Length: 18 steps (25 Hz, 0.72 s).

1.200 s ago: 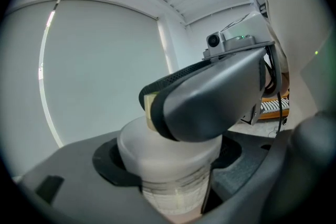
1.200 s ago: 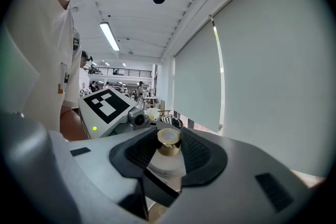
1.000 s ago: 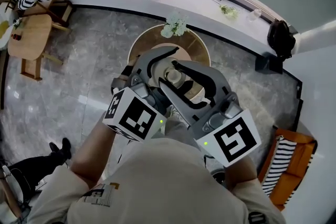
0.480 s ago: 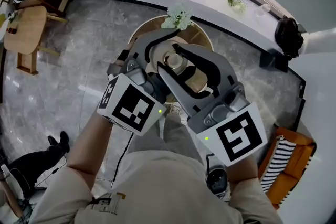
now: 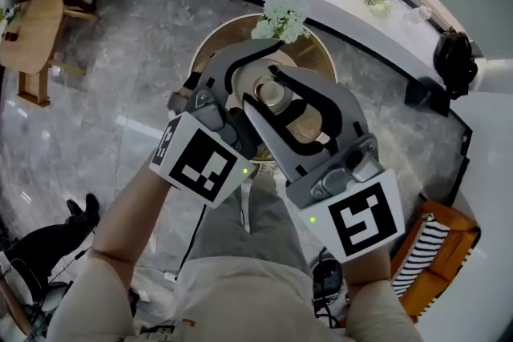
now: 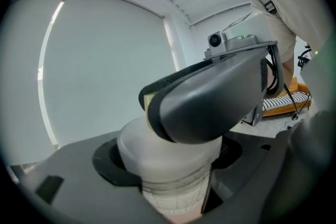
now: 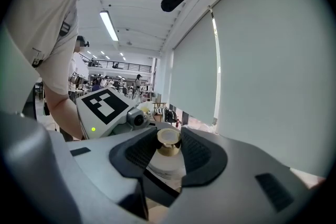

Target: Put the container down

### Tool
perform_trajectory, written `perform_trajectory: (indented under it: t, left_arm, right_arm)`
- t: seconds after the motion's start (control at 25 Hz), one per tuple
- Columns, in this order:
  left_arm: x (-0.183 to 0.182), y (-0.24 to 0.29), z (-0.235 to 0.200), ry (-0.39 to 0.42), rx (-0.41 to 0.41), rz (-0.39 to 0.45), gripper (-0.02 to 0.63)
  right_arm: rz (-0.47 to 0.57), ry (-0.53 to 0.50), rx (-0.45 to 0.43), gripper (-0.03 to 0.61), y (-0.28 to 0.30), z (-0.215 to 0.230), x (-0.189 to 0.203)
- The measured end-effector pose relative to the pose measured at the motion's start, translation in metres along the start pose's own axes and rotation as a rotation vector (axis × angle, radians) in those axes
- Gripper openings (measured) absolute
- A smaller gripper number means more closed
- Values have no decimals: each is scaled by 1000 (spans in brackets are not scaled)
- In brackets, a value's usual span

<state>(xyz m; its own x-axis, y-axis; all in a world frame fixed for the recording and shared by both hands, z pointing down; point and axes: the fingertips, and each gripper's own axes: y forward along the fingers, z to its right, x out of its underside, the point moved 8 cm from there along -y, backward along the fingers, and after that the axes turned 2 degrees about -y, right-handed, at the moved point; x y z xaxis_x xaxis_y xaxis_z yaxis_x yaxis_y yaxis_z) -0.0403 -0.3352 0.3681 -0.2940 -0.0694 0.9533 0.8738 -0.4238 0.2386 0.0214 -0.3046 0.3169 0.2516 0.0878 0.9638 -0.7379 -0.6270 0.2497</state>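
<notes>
Left tongs [image 6: 169, 165] are clamping the frosted white cylindrical container [image 6: 142, 152]; right tongs' [image 7: 169, 157] ribbed pads [image 7: 200, 153] are pinching its gold cap [image 7: 169, 142].

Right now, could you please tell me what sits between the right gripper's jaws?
The container, with its gold cap uppermost, stands between them and is gripped there; the right gripper view shows it plainly.

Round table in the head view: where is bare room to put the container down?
On the round table, bare wood shows along the left rim and at the right, below the flowers. The flowers crowd the far edge; the container hides the middle.
</notes>
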Motion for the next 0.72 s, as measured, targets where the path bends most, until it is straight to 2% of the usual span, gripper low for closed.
perform_trajectory:
  t: [0.2, 0.4, 0.72]
  left_arm:
    - [49, 23, -5, -9, 12, -20, 341]
    - [103, 43, -2, -62, 40, -21, 341]
    - [186, 62, 6, -100, 66, -44, 341]
  right_arm:
    - [-30, 26, 18, 141, 22, 11, 46]
    - [-76, 62, 27, 141, 42, 16, 98]
    - [-124, 103, 10, 141, 72, 13, 177]
